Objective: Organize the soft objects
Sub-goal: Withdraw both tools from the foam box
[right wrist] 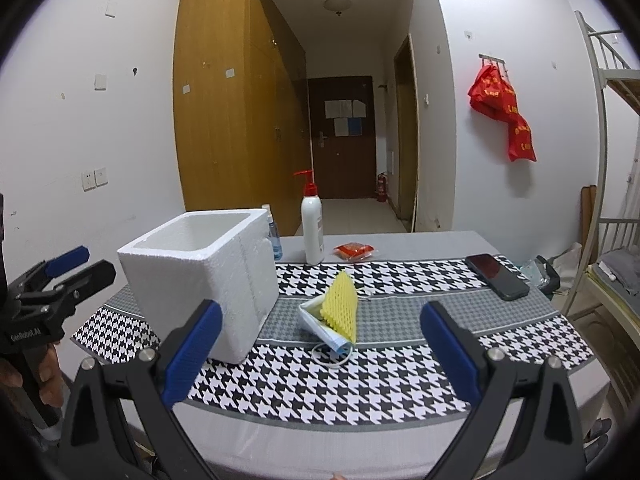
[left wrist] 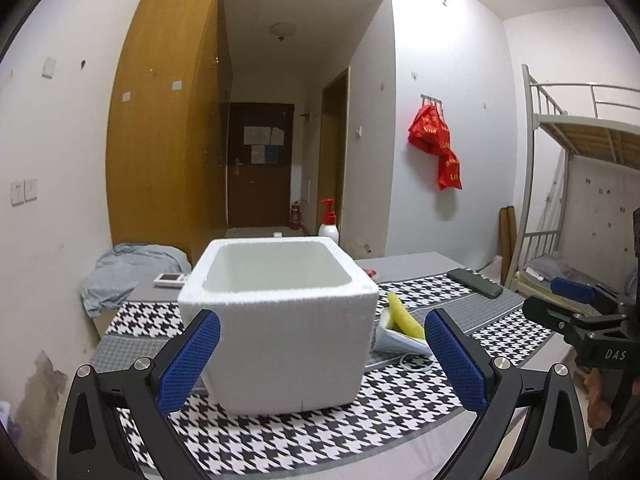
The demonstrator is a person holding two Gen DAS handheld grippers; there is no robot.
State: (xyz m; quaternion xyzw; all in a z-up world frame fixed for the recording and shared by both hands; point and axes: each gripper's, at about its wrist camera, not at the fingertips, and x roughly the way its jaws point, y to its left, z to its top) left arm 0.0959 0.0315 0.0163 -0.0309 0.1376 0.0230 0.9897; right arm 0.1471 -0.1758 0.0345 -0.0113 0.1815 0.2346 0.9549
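Both claws are spread wide and hold nothing. The right gripper (right wrist: 320, 344) should go down slowly onto the yellow foam net (right wrist: 342, 306) and pinch it softly — it lies on a face mask (right wrist: 320, 328), just right of the white foam box (right wrist: 200, 272). The left gripper (left wrist: 320, 360) faces the box. Only the right view shows the net's holes; the left view shows the box is empty — and a blue cloth (left wrist: 120, 276) far left of it.
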